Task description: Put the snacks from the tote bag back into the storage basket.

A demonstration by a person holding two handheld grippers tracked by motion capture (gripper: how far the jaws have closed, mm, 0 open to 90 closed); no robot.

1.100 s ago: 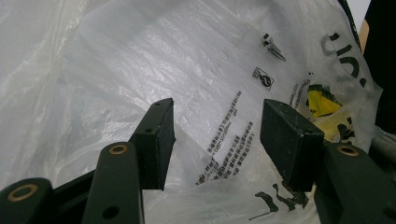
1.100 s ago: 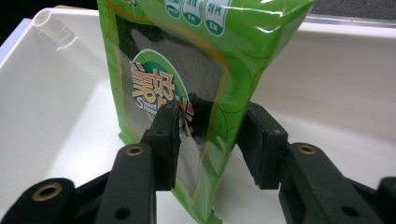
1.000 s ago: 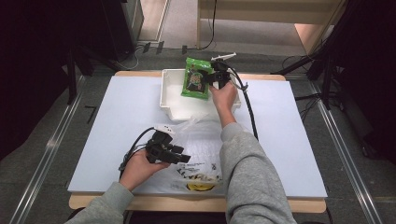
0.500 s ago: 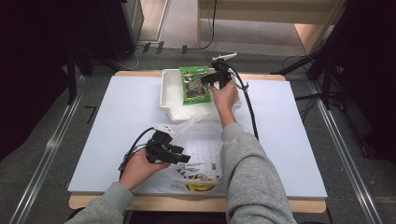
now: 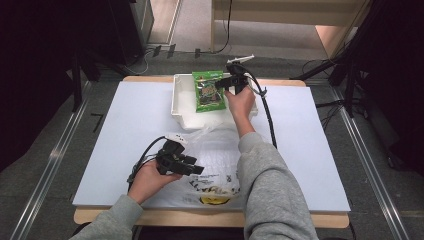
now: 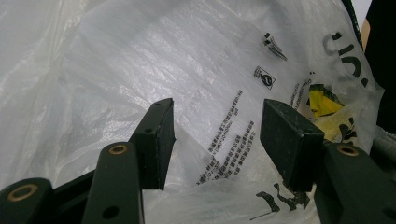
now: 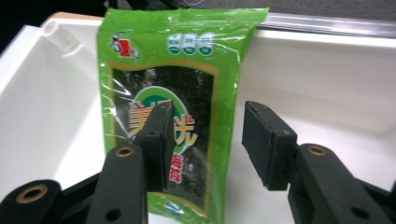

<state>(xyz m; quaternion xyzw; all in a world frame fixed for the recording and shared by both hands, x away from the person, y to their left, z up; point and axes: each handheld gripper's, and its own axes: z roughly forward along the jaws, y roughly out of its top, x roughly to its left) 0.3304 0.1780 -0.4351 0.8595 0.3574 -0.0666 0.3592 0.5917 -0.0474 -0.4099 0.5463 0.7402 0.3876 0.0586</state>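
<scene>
A green seaweed packet (image 5: pixel 206 91) lies tilted in the white tray (image 5: pixel 176 99) at the back of the table. Its top leans on the tray's far wall (image 7: pixel 327 70). My right gripper (image 5: pixel 223 85) sits at the packet's right edge, jaws apart. In the right gripper view the packet (image 7: pixel 154 60) stands behind the left jaw, and a gap separates it from the right pad; the right gripper (image 7: pixel 208 107) is open. My left gripper (image 5: pixel 194 170) rests open over a thin white plastic bag (image 5: pixel 220 150) near the front edge. The printed bag (image 6: pixel 140 56) lies loose behind the left gripper (image 6: pixel 218 105).
The white table top (image 5: pixel 125 135) has free room left and right of the bag. A black cable (image 5: pixel 268 117) trails from the right gripper across the table's right half. Dark floor and rails flank the table.
The green packet has sunk lower into the tray and turned a little. Both hands have stayed where they were.
</scene>
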